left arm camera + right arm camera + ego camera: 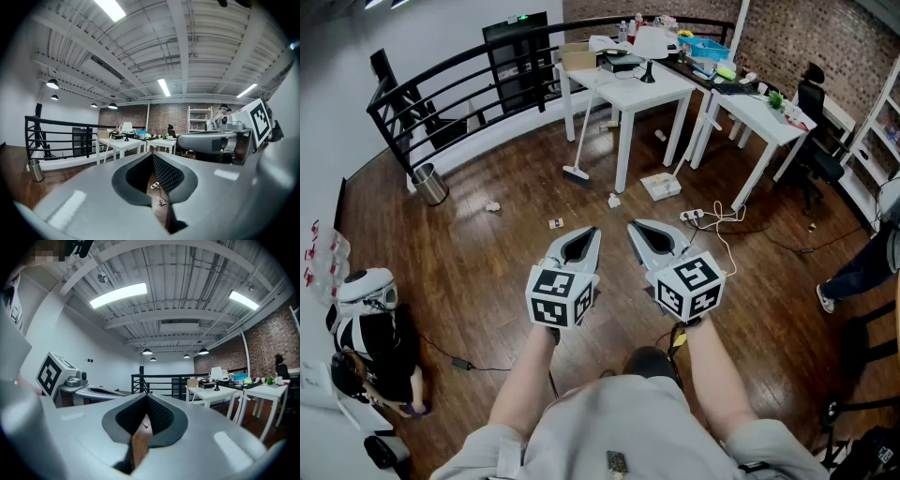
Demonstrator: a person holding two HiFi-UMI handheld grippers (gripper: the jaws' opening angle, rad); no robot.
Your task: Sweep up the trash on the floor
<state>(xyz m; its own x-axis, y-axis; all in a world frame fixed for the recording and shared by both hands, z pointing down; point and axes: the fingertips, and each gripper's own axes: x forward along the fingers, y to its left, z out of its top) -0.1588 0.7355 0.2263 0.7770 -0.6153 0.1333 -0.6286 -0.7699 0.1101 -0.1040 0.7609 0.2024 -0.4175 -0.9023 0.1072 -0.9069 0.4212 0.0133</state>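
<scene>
Currently left tongs [592,231] and right tongs [634,226] both sit pressed together, empty, above the wood floor [478,281].

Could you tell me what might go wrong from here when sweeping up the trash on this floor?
1. The power strip and cables lie on the floor by the table legs; a sweep there could snag or drag them.
2. The broom only leans against the white table; a nudge from the left gripper or right gripper, both shut, might topple it.
3. Scraps such as the crumpled paper are scattered widely; some may be missed.
</scene>
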